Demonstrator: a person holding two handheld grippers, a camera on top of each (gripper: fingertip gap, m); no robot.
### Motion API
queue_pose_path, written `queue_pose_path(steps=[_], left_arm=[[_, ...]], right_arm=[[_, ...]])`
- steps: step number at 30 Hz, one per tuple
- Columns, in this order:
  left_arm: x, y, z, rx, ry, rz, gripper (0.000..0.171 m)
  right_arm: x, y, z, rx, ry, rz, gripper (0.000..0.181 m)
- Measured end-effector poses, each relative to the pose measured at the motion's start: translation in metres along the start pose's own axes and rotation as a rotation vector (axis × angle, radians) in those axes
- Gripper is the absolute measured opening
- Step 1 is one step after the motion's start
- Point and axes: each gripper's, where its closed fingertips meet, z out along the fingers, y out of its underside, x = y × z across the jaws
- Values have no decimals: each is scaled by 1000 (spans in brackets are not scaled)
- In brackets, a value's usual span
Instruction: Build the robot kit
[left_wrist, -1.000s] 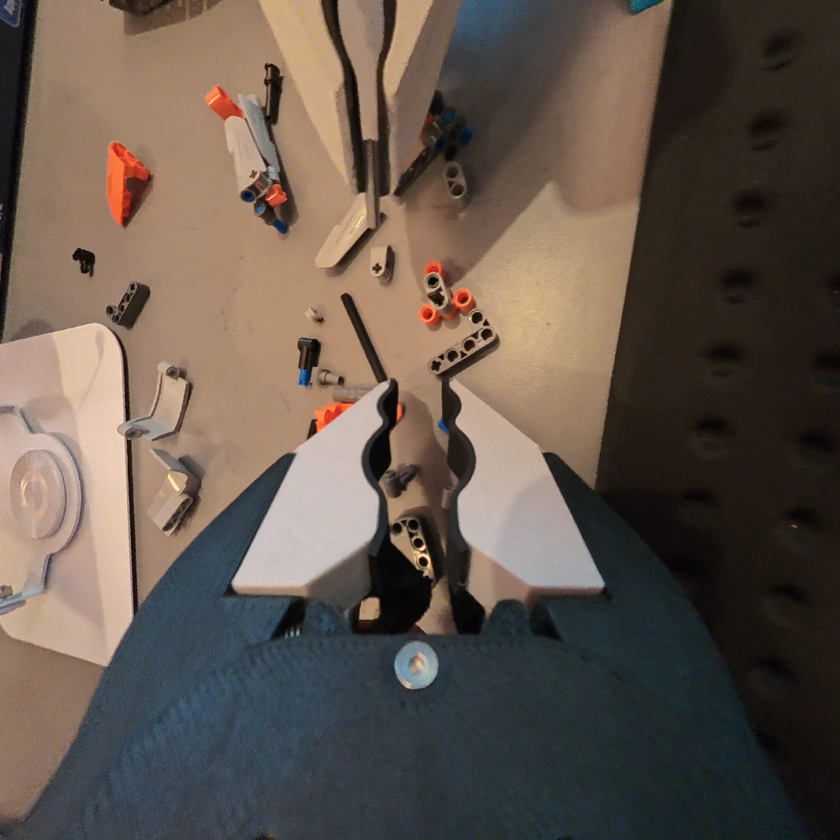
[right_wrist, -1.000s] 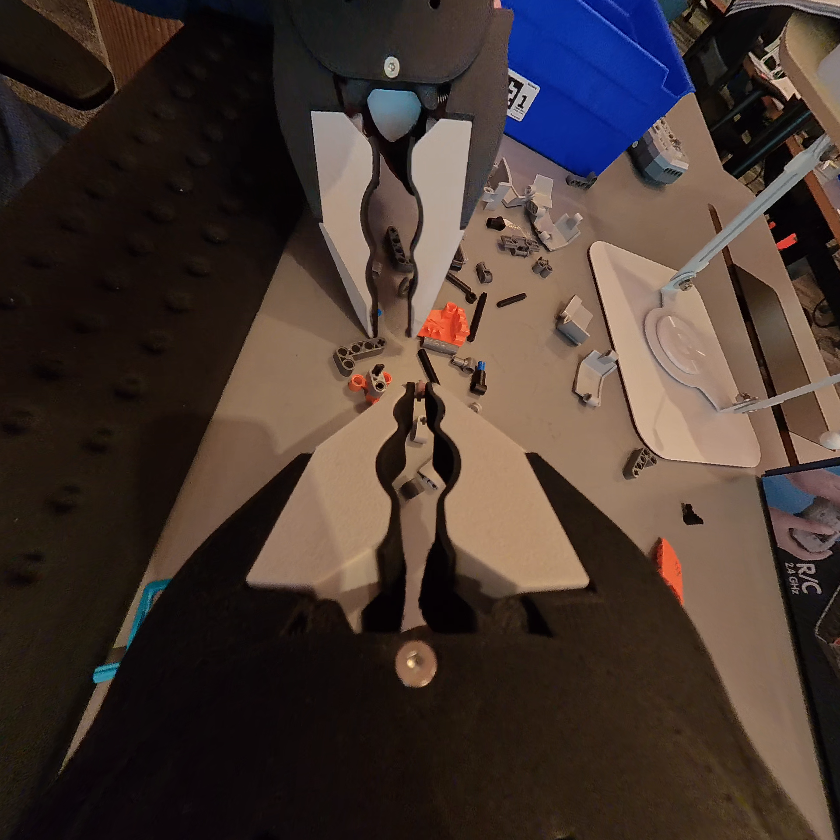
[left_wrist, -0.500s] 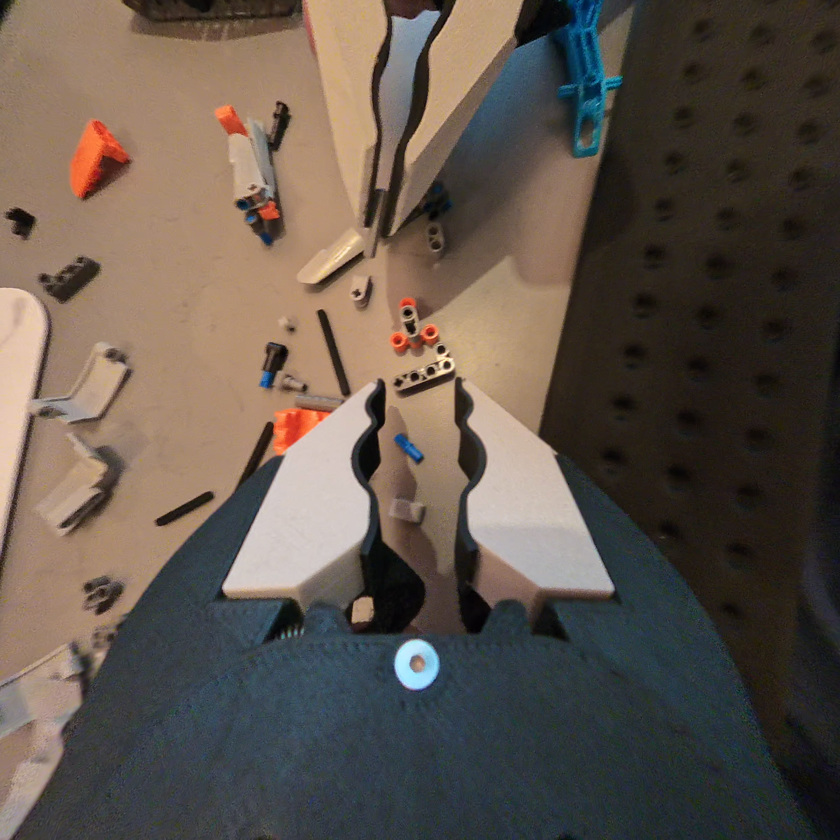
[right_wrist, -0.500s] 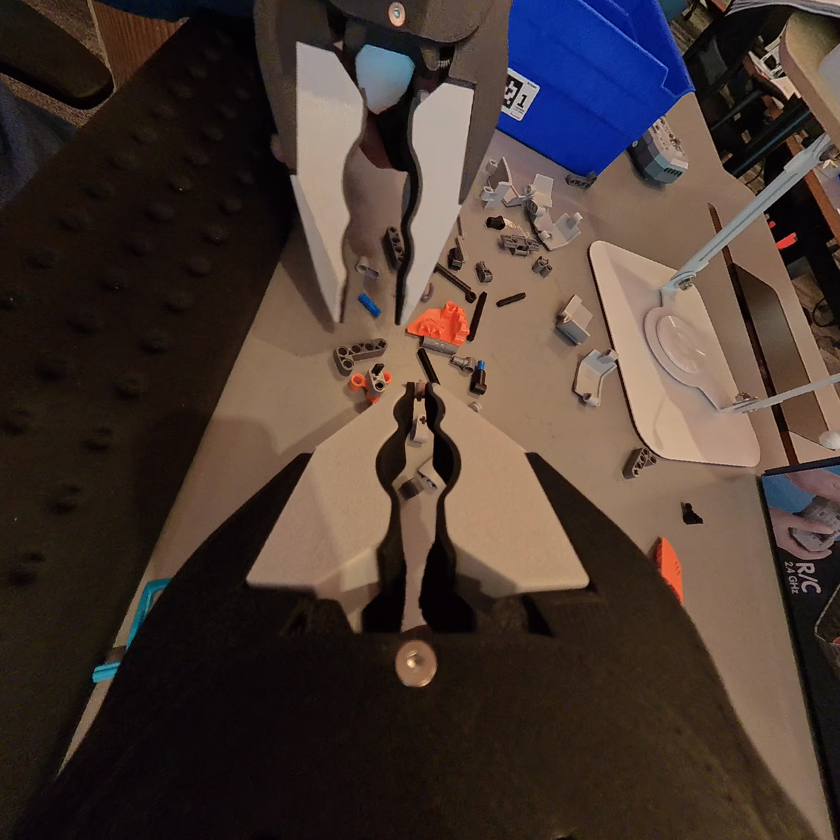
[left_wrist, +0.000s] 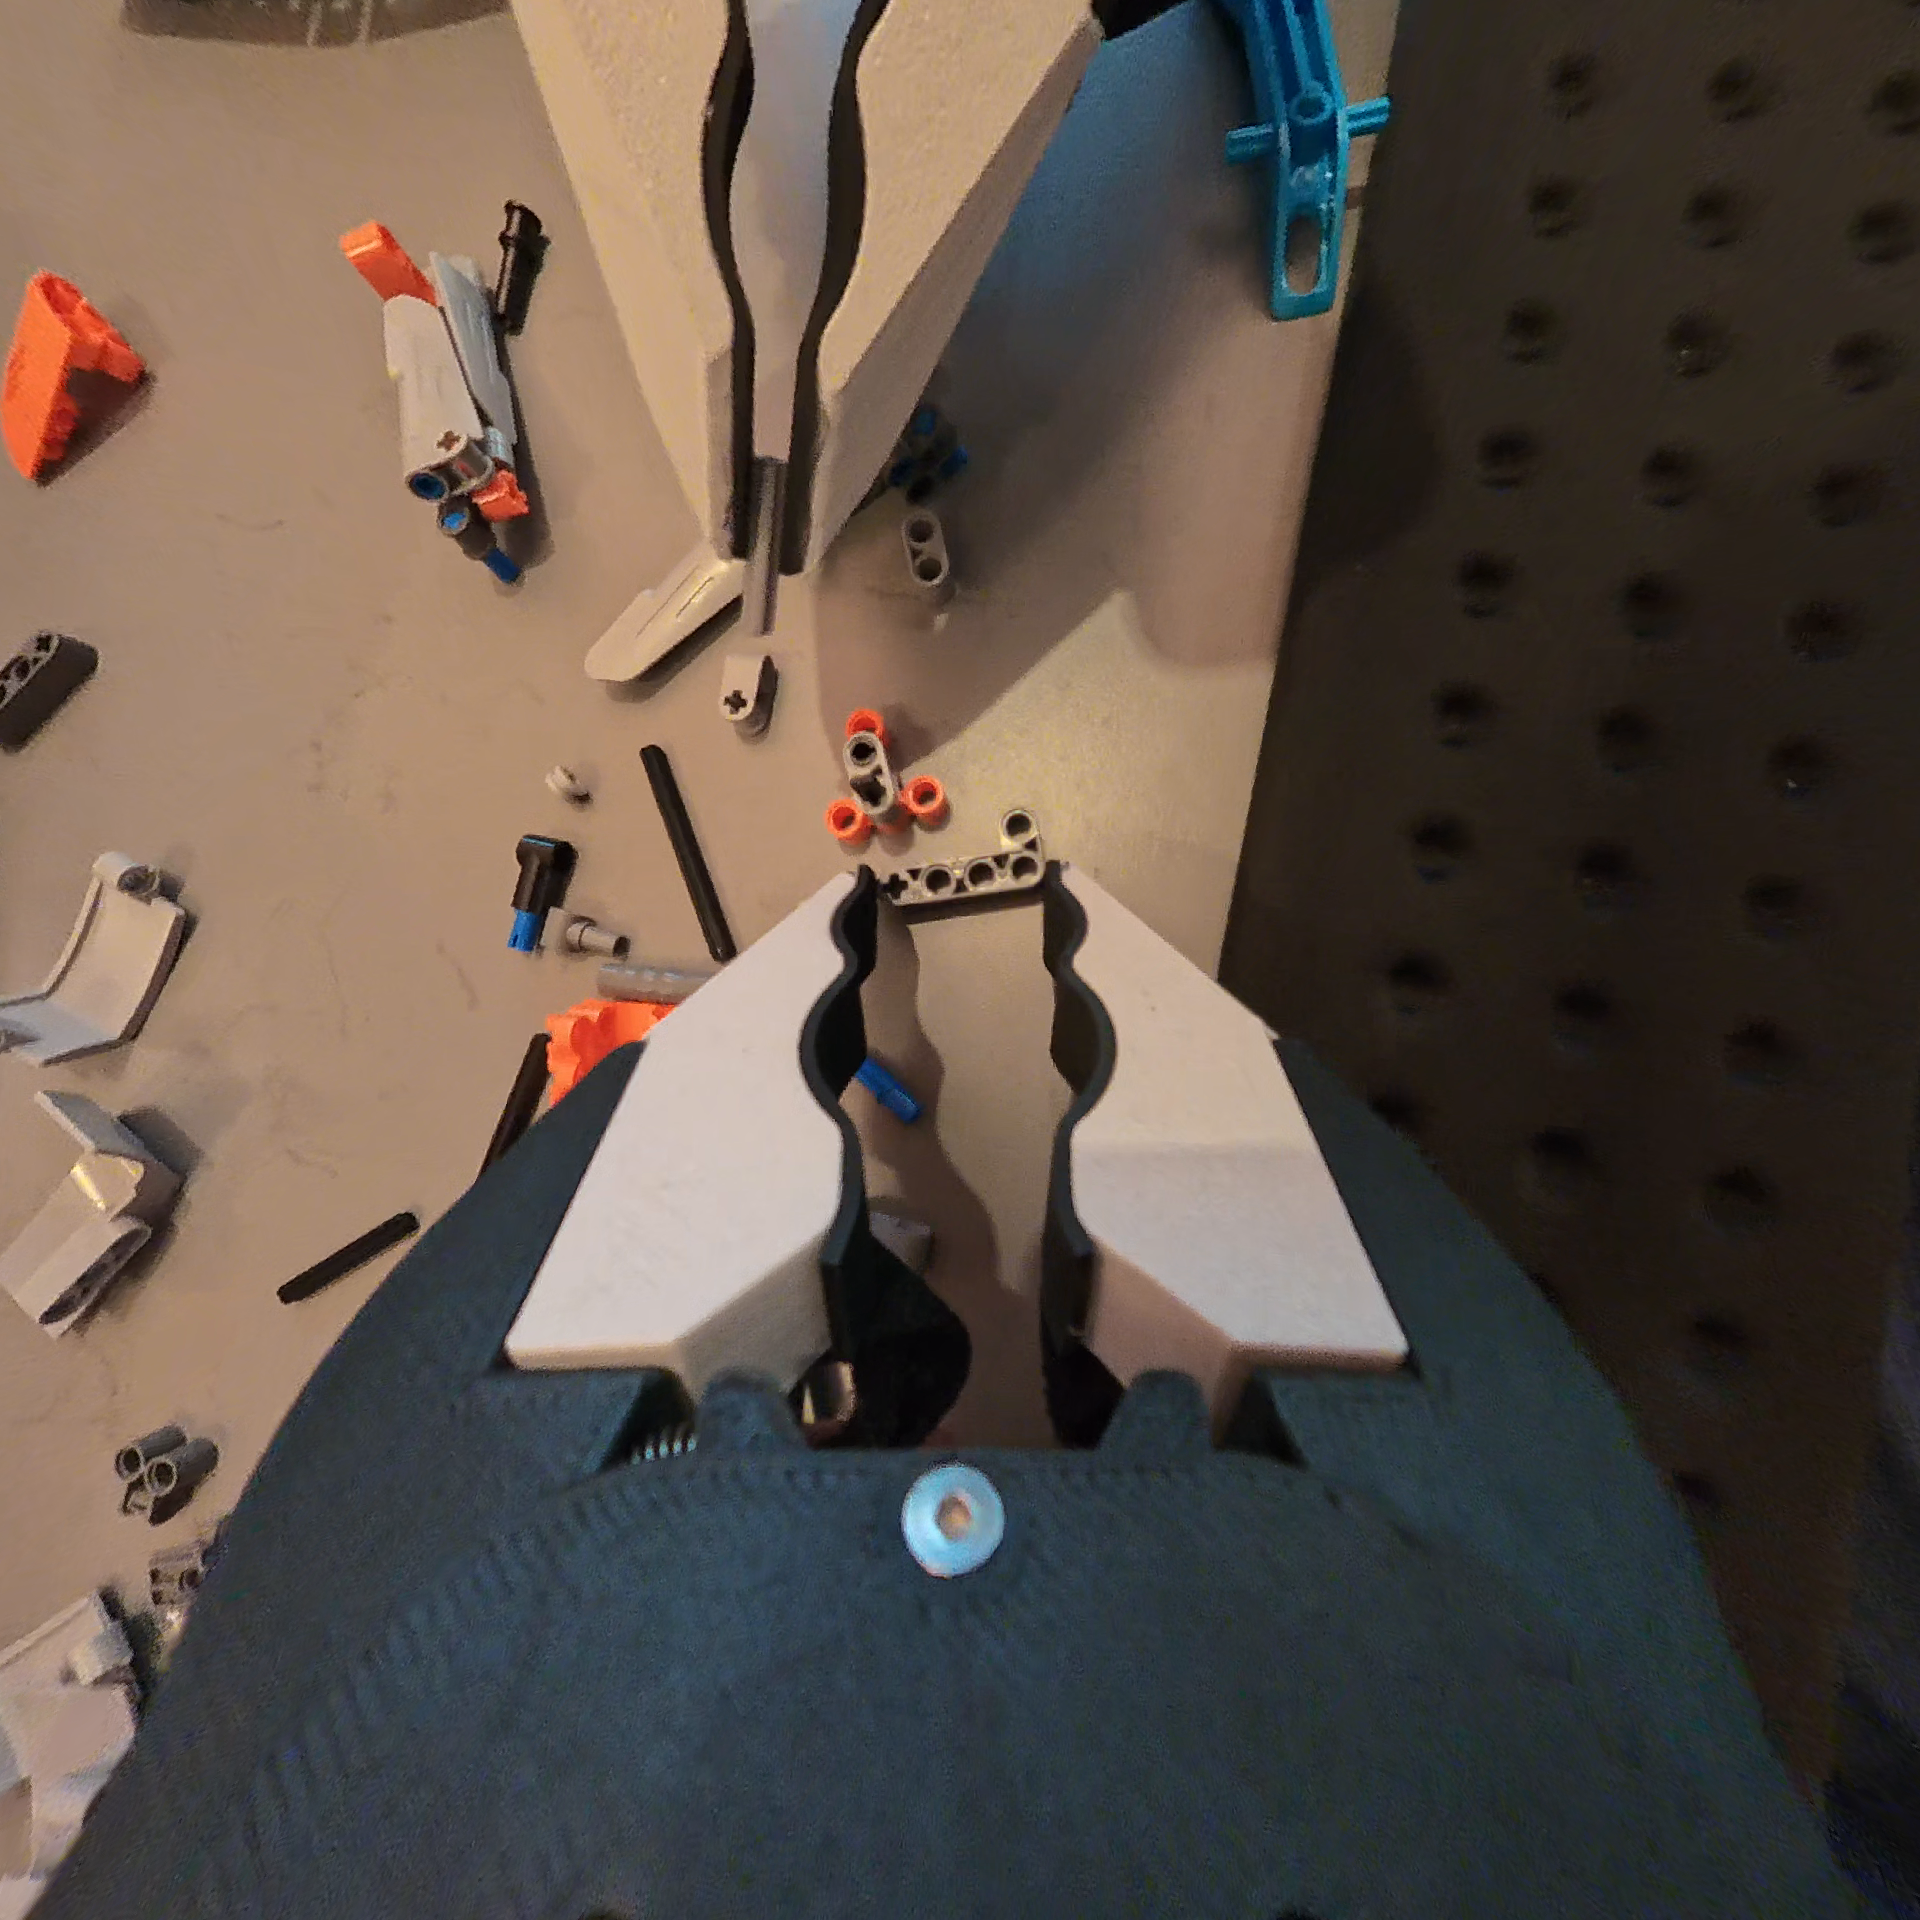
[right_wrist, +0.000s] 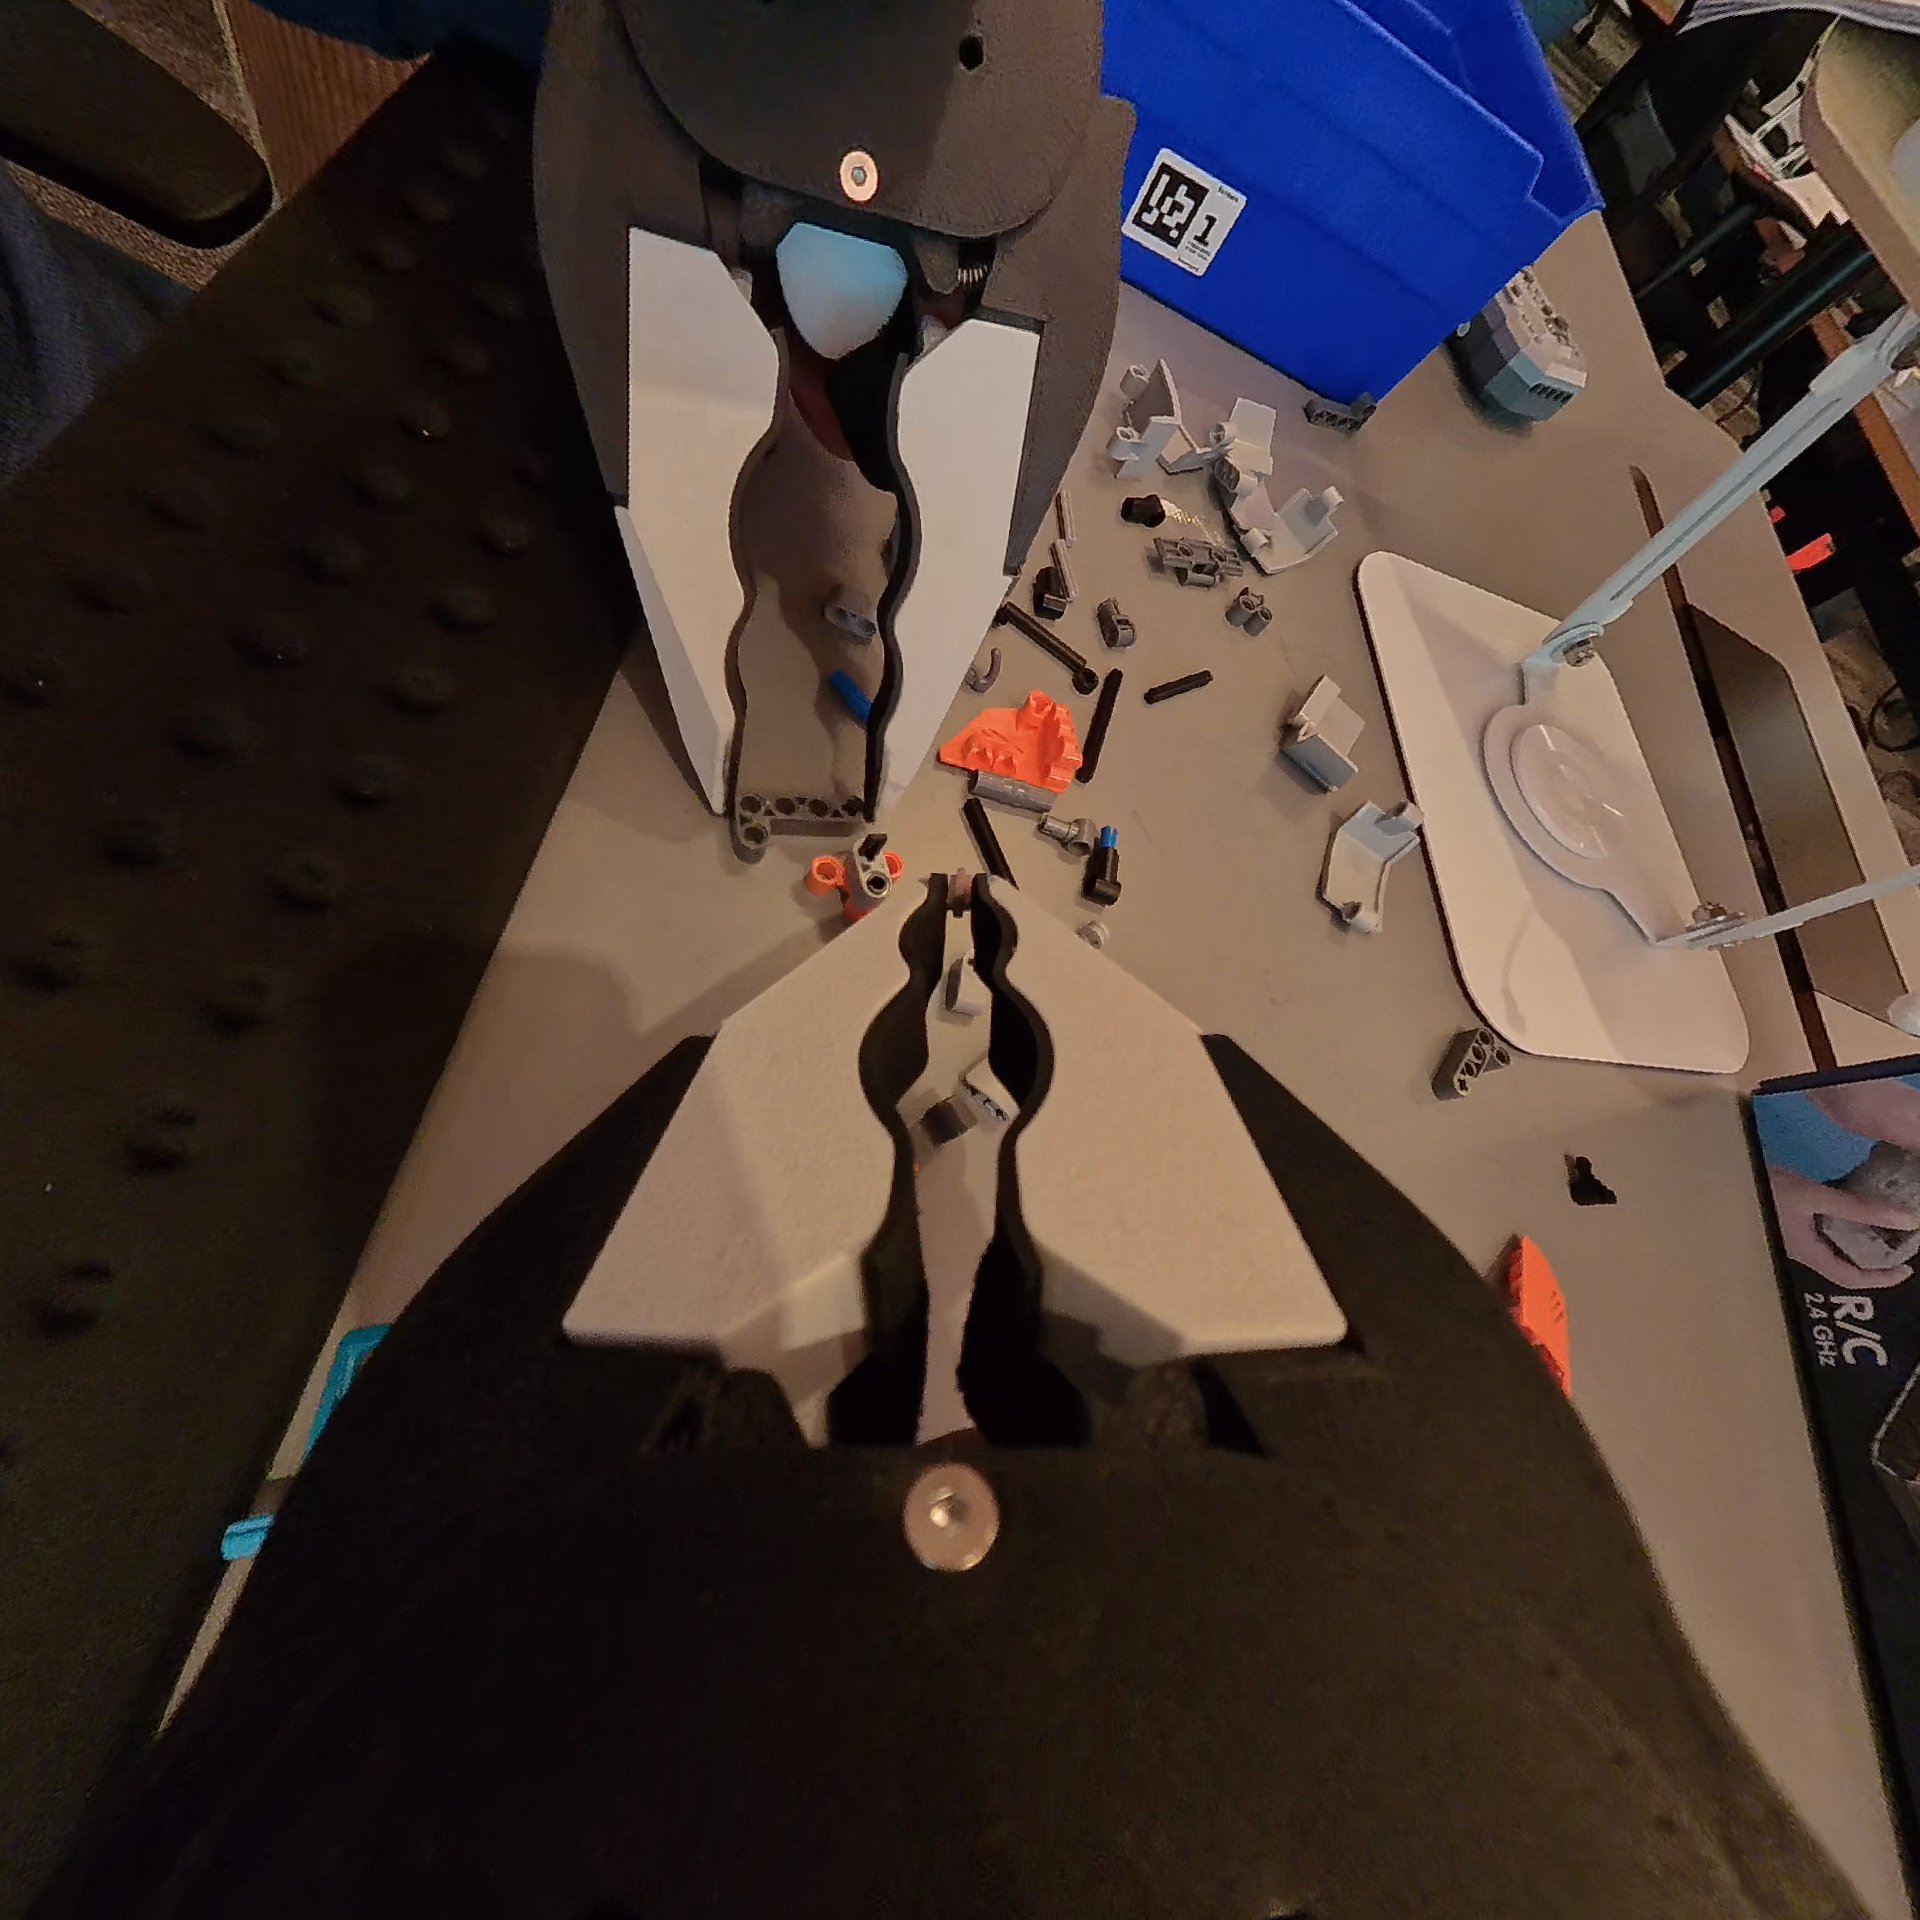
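My left gripper (left_wrist: 961, 881) is open, low over the grey table (left_wrist: 312, 675). A dark grey L-shaped beam (left_wrist: 971, 871) lies across the gap between its fingertips; it also shows in the right wrist view (right_wrist: 795, 812), where the left gripper (right_wrist: 800, 802) faces me. A small blue pin (left_wrist: 888, 1091) lies under the left jaws. My right gripper (right_wrist: 961, 888) is shut on a thin grey piece (left_wrist: 764, 551). In the left wrist view the right gripper (left_wrist: 767, 556) stands just beyond a cluster of orange and grey connectors (left_wrist: 883, 790), next to a light grey panel (left_wrist: 665, 623).
A black dimpled mat (left_wrist: 1610, 831) borders the table beside both grippers. Loose black axles, grey panels and orange parts (right_wrist: 1013, 743) are scattered about. A white tray (right_wrist: 1455, 675), a blue bin (right_wrist: 1351, 156) and a teal part (left_wrist: 1299, 156) lie farther off. My right fingertips sit around 6 centimeters from my left ones. The small blue pin (left_wrist: 888, 1091) lies around 4 centimeters away from my left fingertips. It is also in sight in the right wrist view (right_wrist: 853, 693).
My left gripper has opened wider and moved forward from over the small parts until its tips straddle the L-shaped beam. My right gripper has stayed shut and in place.
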Motion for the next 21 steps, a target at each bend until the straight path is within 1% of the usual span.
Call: queue_pose_path(steps=[3, 7, 16, 21], left_arm=[[5, 5, -5, -7, 51, 50, 30], [6, 7, -7, -1, 63, 107, 30], [2, 10, -9, 18, 47, 77, 30], [-9, 17, -12, 10, 4, 60, 30]], right_arm=[[-1, 0, 0, 0, -4, 1, 2], [-4, 0, 1, -3, -16, -5, 2], [-5, 0, 2, -2, -21, -3, 2], [-5, 1, 2, -6, -22, -5, 2]])
